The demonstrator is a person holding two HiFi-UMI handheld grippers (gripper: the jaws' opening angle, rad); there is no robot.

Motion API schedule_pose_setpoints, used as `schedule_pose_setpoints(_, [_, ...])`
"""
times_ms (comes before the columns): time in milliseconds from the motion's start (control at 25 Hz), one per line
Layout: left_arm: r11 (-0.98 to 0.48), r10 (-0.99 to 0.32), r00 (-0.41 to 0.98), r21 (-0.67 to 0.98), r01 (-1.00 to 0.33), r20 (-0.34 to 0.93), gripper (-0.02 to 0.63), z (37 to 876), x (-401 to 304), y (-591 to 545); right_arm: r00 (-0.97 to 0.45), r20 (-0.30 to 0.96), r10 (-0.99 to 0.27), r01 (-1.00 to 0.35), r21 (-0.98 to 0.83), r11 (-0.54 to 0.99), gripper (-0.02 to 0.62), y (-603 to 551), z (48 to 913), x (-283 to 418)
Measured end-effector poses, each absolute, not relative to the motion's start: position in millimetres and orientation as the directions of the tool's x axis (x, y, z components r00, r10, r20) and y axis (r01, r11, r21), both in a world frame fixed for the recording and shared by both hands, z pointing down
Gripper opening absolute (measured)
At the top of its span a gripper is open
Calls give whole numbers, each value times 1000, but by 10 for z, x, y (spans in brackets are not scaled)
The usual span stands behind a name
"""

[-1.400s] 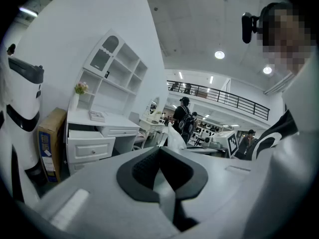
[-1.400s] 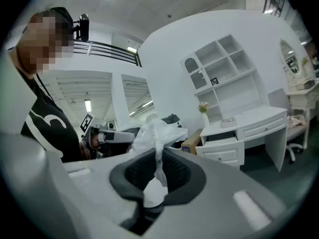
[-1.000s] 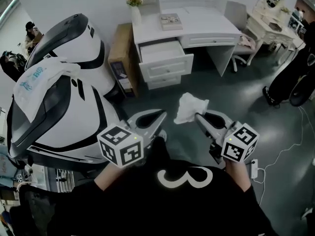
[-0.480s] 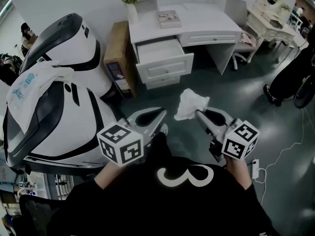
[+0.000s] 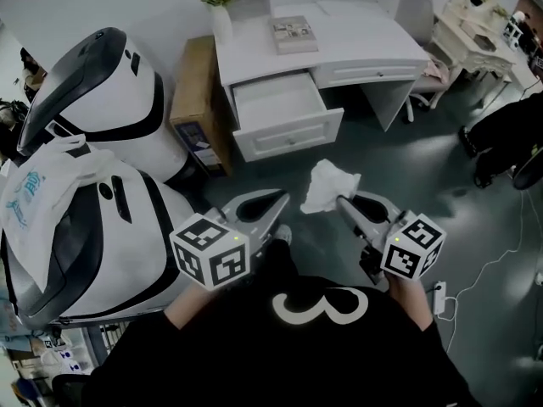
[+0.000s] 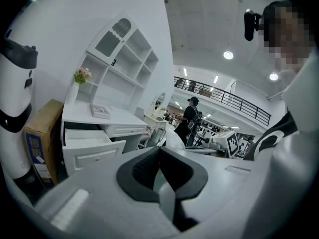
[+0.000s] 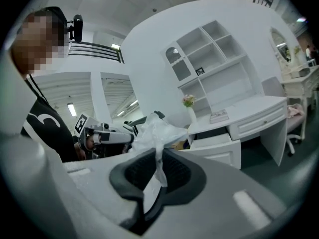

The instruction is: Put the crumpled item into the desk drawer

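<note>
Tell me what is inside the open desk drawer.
The drawer shows only its bare white bottom. Its rear runs under the desk top and is hidden. The crumpled item is outside it, pinched in the right gripper.

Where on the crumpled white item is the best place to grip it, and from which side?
Pinch a trailing fold at its near edge, coming from the person's side, as the right gripper does: the crumpled item is soft and bunched, so its bulk stands clear beyond the jaws.
</note>
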State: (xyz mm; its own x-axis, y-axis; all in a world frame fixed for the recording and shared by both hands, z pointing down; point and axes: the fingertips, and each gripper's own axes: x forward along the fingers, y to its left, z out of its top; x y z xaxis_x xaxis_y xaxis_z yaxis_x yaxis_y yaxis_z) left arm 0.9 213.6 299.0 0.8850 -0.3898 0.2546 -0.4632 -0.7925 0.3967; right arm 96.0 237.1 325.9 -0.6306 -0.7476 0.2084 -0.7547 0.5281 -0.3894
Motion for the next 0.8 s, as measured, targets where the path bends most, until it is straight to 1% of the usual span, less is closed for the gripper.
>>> schedule_pose_setpoints(400, [-771, -363, 892, 451, -450, 269, 11, 3015, -10, 489, -625, 277, -730, -762, -420, 493, 38, 786, 3303, 883])
schedule_pose_setpoints(800, [-759, -384, 885, 456, -464, 262, 11, 3119, -138, -820, -589, 319, -743, -792, -414, 450, 39, -419, 3433, 873])
